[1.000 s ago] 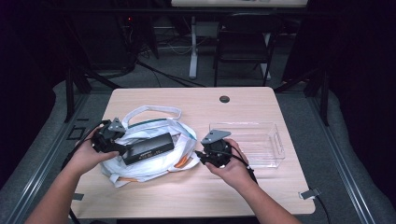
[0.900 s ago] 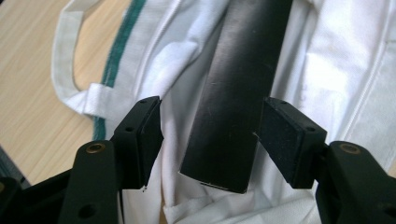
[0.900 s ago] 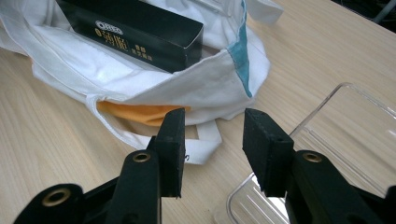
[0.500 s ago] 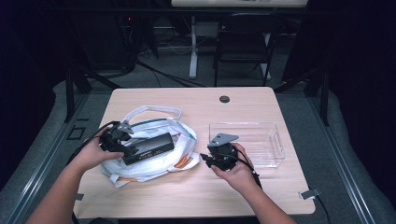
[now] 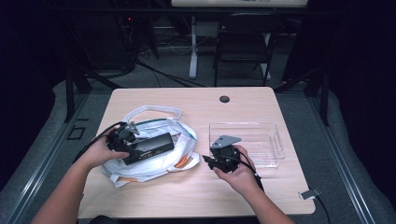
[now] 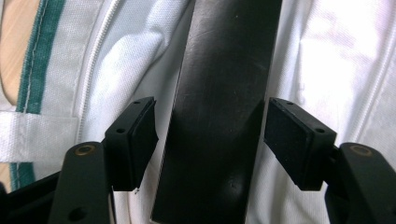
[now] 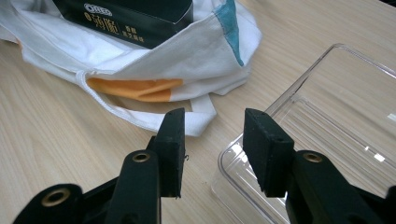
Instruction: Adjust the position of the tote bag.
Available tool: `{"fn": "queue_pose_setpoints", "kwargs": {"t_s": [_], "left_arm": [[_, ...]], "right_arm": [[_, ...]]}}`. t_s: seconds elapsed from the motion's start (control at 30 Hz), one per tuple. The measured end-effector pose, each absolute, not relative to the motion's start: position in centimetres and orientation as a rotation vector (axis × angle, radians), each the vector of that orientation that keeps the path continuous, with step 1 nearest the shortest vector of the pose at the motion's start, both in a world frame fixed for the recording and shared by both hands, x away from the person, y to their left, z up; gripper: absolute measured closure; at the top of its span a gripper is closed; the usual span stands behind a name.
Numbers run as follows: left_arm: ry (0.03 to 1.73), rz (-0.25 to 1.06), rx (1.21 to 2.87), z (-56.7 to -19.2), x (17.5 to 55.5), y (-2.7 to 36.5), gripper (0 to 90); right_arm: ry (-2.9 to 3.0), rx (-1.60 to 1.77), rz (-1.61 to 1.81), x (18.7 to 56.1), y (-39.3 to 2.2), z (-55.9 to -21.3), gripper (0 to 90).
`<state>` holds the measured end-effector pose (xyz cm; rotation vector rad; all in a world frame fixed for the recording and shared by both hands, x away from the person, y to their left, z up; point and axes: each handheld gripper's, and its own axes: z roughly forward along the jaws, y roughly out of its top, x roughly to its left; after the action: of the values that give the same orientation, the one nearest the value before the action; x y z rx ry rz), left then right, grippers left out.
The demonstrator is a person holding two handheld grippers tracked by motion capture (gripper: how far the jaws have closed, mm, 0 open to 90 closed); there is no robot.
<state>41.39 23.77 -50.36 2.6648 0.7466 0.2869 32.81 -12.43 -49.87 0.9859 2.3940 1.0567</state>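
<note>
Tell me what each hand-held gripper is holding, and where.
Nothing. The left hand-held gripper straddles the black box, pads off its sides after opening; the right hand-held gripper is empty.

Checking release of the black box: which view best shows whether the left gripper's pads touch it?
Left gripper view: the black box lies between both pads, gaps visible. High view shows left gripper at its end; right gripper view shows its printed side.

Pale wood-grain table [image 5: 261, 186], smooth and matt. White woven cloth bag [image 5: 154, 163], soft and creased, with green stitched trim, a teal patch and orange panels. Black box [image 5: 149, 147] on the bag, smooth card with a faint sheen, lightly scuffed. Clear hard-plastic tray [image 5: 261, 140], glossy with bright glints. Matt black plastic on both gripper frames, brass-coloured rivets, dull rubbery pads [image 7: 268, 144].
</note>
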Motion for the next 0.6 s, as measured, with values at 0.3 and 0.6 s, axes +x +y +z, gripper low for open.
{"fn": "queue_pose_setpoints", "kwargs": {"t_s": [0.3,0.6], "left_arm": [[0.732,0.259,2.702,-51.4,42.0,23.0,33.5],[0.714,0.245,2.746,-52.3,42.4,22.3,34.0]], "right_arm": [[2.387,0.991,1.055,32.7,-12.8,-50.0,59.0],[2.38,0.996,1.057,32.6,-12.9,-50.0,59.0]]}}
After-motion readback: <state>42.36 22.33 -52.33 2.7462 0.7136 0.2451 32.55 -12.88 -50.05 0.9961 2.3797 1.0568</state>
